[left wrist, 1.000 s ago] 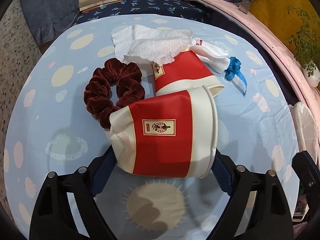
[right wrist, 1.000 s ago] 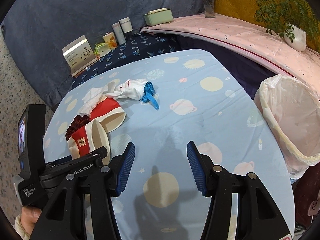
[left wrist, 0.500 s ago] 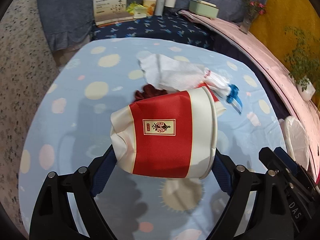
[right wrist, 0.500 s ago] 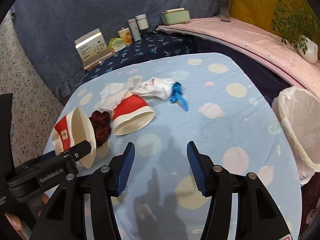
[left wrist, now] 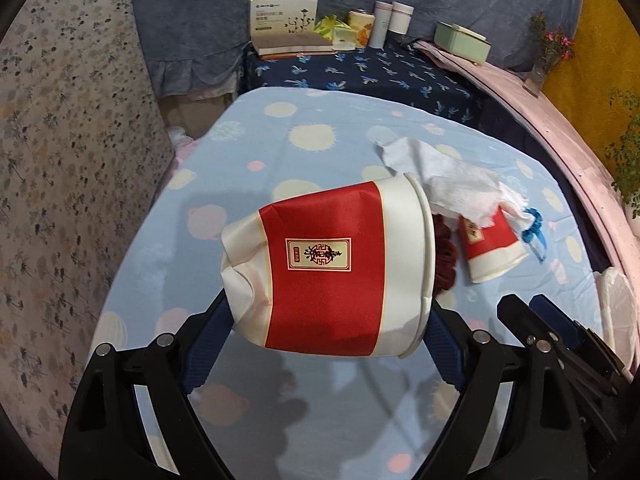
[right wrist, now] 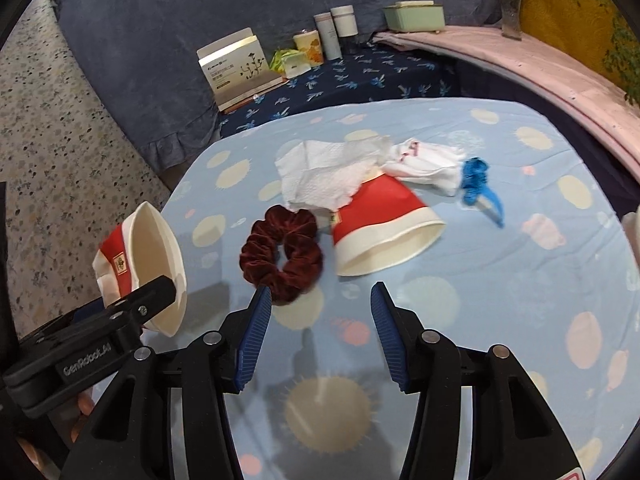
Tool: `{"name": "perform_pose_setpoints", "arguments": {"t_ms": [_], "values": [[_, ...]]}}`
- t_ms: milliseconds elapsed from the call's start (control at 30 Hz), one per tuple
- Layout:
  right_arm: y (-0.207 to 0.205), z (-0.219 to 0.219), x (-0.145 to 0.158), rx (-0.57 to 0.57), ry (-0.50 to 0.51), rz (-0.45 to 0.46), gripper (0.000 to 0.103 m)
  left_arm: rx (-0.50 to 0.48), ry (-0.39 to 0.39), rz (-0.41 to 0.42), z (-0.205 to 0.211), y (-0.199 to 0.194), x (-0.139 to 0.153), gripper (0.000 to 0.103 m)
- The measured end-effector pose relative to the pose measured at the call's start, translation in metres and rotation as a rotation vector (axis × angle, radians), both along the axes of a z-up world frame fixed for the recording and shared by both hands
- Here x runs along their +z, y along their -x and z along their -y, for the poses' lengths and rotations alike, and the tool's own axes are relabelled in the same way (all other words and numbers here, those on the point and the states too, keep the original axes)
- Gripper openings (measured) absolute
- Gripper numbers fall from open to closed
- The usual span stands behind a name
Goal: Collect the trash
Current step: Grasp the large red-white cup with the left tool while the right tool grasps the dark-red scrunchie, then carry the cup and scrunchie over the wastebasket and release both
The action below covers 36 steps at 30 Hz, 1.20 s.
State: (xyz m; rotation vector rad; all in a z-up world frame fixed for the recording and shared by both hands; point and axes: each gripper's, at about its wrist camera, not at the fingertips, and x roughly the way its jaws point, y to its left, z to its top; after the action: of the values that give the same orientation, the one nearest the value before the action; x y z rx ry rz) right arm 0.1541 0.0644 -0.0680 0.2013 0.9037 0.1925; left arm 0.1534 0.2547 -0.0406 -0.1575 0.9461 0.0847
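Observation:
My left gripper is shut on a crushed red and white paper cup and holds it above the blue table; the cup also shows at the left of the right wrist view. A second red and white cup lies on its side on the table, under a crumpled white tissue. A dark red scrunchie lies left of it. A white cloth with a blue piece lies to the right. My right gripper is open and empty, just short of the scrunchie.
The table has a light blue patterned cloth. A white-lined trash bin shows at the table's right edge. A box, bottles and a green case stand on the dark shelf behind. A pink ledge runs along the right.
My left gripper has lifted the crushed cup off the table and back to the left. My right gripper has moved left, towards the scrunchie and the second cup, still open.

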Motion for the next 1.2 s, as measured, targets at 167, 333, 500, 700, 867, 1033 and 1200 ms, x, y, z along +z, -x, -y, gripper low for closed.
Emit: {"name": "perform_pose_setpoints", "arguments": {"t_ms": [167,333,500,700,867,1033,1200], "values": [[-0.022,-0.021,-0.015,0.010,0.001,-0.029,0.039,0.019,-0.005,0.003,-0.017,-0.011,-0.004,0.083],[-0.042,-0.029,-0.029,0.004,-0.015,-0.056,0.037,0.021,-0.002,0.000,-0.023,-0.023,-0.010,0.083],[-0.060,-0.035,-0.044,-0.005,-0.005,-0.078,0.032,0.013,0.002,-0.004,-0.021,-0.028,-0.015,0.083],[-0.061,-0.036,-0.050,0.013,0.008,-0.079,0.016,0.005,-0.001,-0.005,-0.018,-0.029,-0.017,0.083],[-0.046,-0.028,-0.035,0.024,-0.025,-0.057,0.014,-0.006,0.003,-0.002,-0.008,-0.025,-0.013,0.083],[-0.025,-0.013,-0.008,0.013,-0.055,-0.002,0.014,-0.031,-0.008,0.013,0.013,-0.017,-0.001,0.083],[-0.005,0.014,0.018,-0.027,-0.057,0.059,0.014,-0.070,0.020,0.039,0.039,-0.009,0.017,0.083]]}}
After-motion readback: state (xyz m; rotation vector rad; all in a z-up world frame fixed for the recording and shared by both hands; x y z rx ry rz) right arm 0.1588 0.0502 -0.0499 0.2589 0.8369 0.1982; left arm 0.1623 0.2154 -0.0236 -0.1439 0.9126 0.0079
